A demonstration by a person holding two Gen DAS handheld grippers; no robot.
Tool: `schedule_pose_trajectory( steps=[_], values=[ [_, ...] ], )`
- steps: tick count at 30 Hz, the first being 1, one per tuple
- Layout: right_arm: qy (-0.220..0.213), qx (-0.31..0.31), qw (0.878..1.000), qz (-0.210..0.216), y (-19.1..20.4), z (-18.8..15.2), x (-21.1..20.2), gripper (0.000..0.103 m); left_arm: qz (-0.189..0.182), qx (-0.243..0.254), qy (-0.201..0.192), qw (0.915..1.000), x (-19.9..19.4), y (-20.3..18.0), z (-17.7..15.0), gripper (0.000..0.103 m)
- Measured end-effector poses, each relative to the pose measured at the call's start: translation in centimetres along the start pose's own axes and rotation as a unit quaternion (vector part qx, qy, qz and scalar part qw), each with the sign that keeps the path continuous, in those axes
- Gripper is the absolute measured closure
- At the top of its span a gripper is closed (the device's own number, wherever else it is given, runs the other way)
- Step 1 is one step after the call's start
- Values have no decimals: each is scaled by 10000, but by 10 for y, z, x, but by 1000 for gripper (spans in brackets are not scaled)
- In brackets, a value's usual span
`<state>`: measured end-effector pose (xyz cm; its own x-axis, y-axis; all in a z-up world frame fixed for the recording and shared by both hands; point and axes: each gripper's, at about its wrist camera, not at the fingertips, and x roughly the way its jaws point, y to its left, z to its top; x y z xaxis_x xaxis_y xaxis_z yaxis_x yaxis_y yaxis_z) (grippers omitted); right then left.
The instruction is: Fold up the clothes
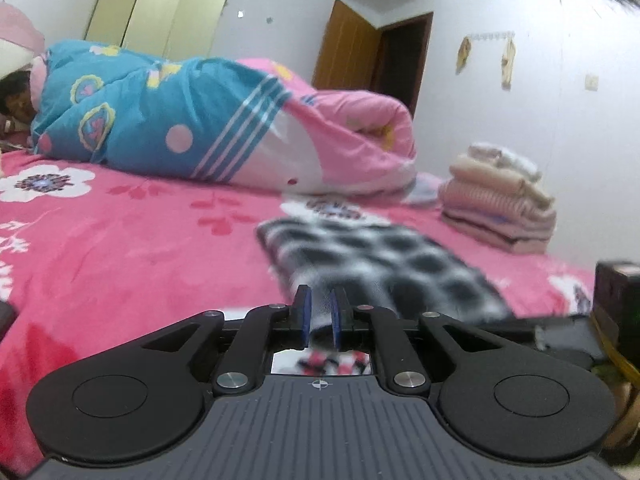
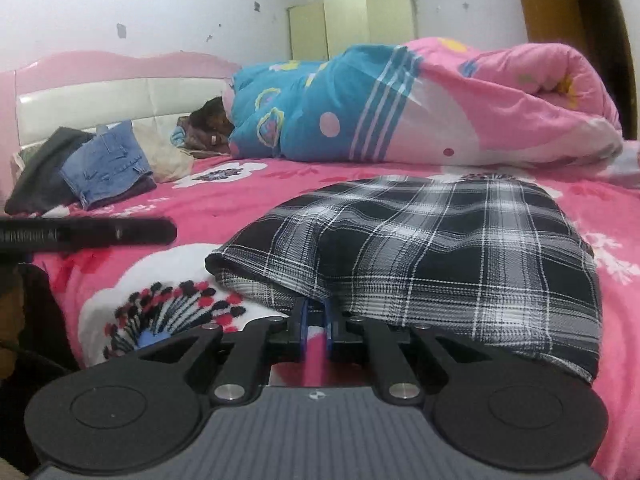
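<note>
Plaid cloth (image 2: 440,248), black and white, is lying on the pink bed sheet (image 2: 248,196) right in front of both my grippers. I am seeing it folded over, with a rolled edge on the side near me.

My right gripper (image 2: 315,312) is reaching into that near edge. Its blue pads (image 2: 304,316) are sitting close together with a small gap, and the cloth edge is covering the tips. I cannot tell if they are pinching the cloth.

My left gripper (image 1: 320,304) is pointing at a corner of the same cloth (image 1: 380,264), which is looking blurry in this view. Its jaws are a little apart, with pale cloth showing between them. I cannot tell if they are gripping it.

I am looking across a big bed with white flowers on the sheet. A blue and pink quilt (image 1: 192,120) is lying in a long lump across the far side. A person's head (image 2: 212,124) is peeking out at one end of it, near the pink and white headboard (image 2: 100,96). Some jeans (image 2: 108,164) and dark clothes are lying by the headboard. A neat stack of folded clothes (image 1: 500,200) is sitting near the wall. A pale wardrobe (image 1: 156,16) and a brown door (image 1: 348,52) are standing at the back of the room.
</note>
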<state>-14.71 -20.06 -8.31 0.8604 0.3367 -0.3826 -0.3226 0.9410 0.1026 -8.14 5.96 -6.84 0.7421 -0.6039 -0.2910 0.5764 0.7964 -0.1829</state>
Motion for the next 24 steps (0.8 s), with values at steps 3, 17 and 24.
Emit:
schedule_pose_trajectory(
  steps=[3,17,24],
  values=[
    [-264,-25,9996,36,-2,9,-19,95,-115,-3,-45,9999,14,-6,7,92],
    [51,-630,9875,-1445,-31,10,-17,95,27,166,559,9983,42,-13,-10,90],
    [-79,-328,9890,-1443,-43,9,-29,93,-42,82,549,9985,40,-10,-11,90]
  ],
)
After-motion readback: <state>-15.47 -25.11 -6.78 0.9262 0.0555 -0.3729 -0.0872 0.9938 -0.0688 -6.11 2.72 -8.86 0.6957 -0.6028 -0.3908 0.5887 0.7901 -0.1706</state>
